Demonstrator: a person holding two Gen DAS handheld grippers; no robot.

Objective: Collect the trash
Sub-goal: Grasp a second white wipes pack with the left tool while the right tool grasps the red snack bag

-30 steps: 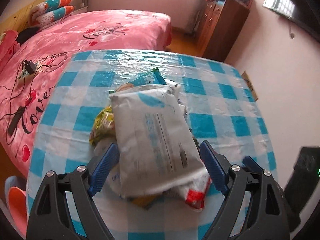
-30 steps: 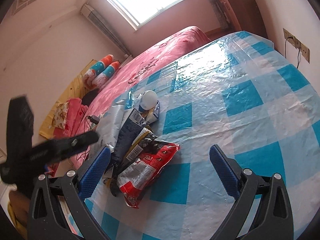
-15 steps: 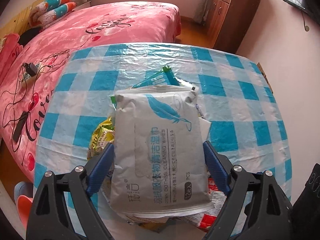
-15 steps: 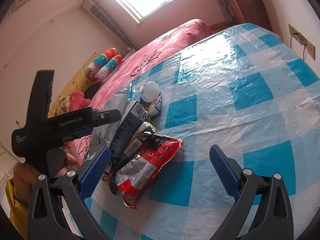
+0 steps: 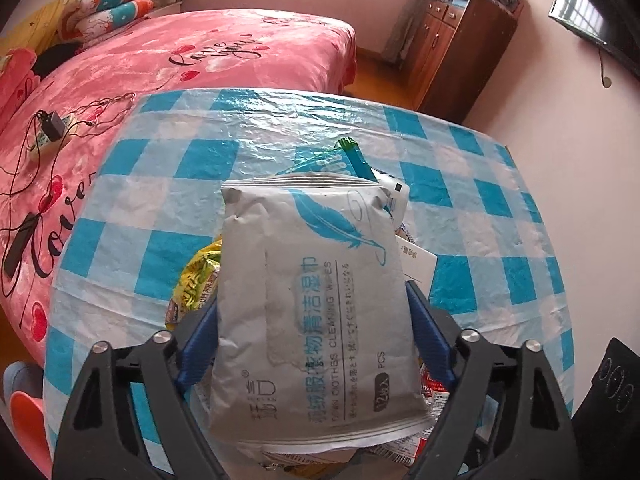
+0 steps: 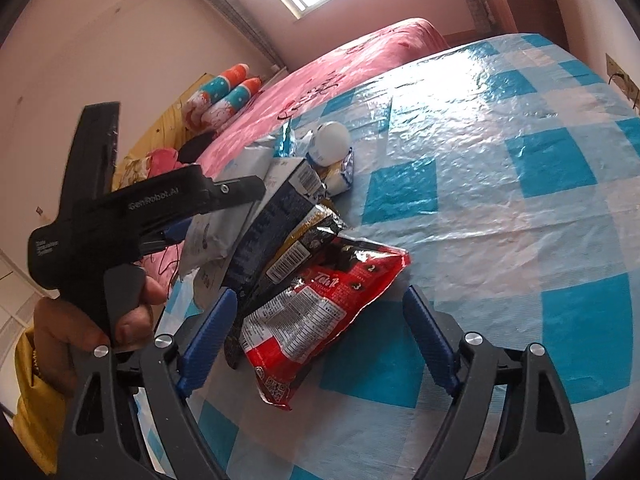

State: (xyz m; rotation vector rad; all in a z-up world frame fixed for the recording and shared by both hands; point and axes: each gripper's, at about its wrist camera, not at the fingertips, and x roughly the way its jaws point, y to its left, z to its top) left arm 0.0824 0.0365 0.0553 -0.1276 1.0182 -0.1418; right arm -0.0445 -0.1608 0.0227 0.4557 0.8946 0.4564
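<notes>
A grey wet-wipes pack (image 5: 320,240) with a blue feather tops a heap of wrappers on the blue-checked table (image 5: 180,168). My left gripper (image 5: 312,300) straddles it. Its jaws are closing, and the blue fingers (image 5: 200,332) stand at the pack's two long edges without visibly squeezing it. A yellow wrapper (image 5: 196,276) and a teal packet (image 5: 344,160) poke out beneath. My right gripper (image 6: 320,294) is open and closing over a red snack bag (image 6: 348,276), with a gap to the right finger. A dark blue packet (image 6: 272,232) and a white bottle (image 6: 330,140) lie behind.
The left gripper's black body (image 6: 160,208) and the hand holding it fill the left of the right wrist view. A pink bed (image 5: 200,52) borders the table's far side, and a brown cabinet (image 5: 460,40) stands beyond. A black box (image 5: 608,400) sits at the right.
Both grippers have come nearer the heap and lower. The left jaws have narrowed to the wipes pack's edges, the right jaws have narrowed over the red bag, and the left gripper has entered the right view.
</notes>
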